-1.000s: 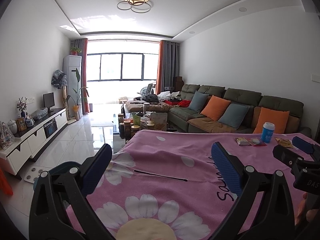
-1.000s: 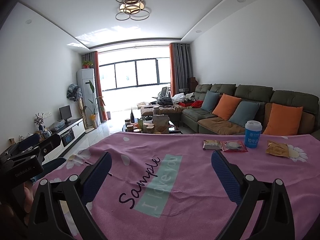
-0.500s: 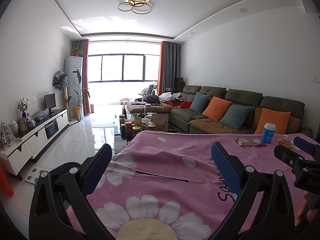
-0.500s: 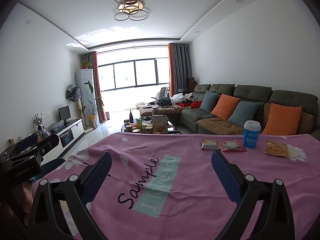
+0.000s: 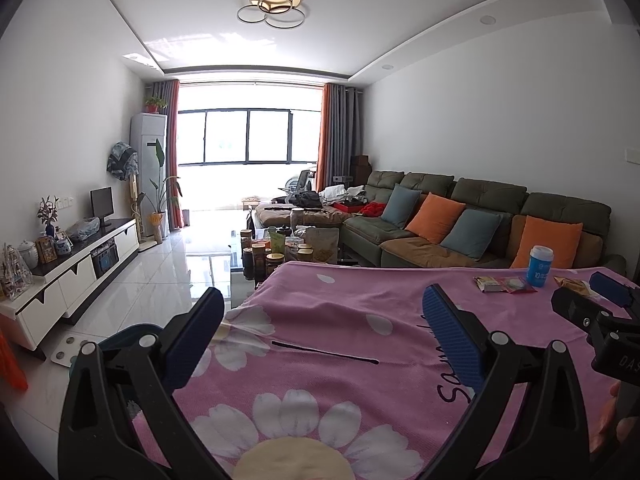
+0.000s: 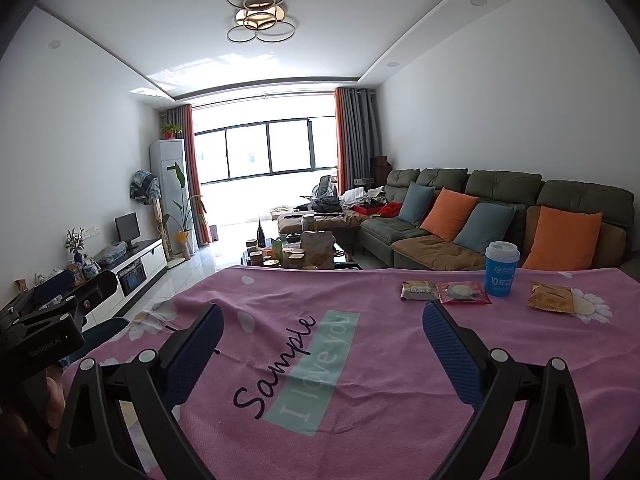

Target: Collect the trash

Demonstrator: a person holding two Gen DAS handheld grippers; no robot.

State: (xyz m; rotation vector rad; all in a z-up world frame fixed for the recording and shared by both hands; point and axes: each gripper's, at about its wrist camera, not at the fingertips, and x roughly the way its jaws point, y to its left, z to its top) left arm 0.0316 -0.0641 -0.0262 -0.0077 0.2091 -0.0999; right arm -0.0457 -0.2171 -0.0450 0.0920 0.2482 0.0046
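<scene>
Two claws of mine, left claw (image 5: 323,330) and right claw (image 6: 323,346), both spread wide and empty above the pink-clothed worktop (image 6: 360,360), three snack wrappers (image 6: 464,293) flanking a blue cup (image 6: 501,269) at the far right edge, sofa (image 6: 480,216) beyond.

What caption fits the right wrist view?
Open right gripper above pink cloth; three wrappers and blue cup await collection.
</scene>
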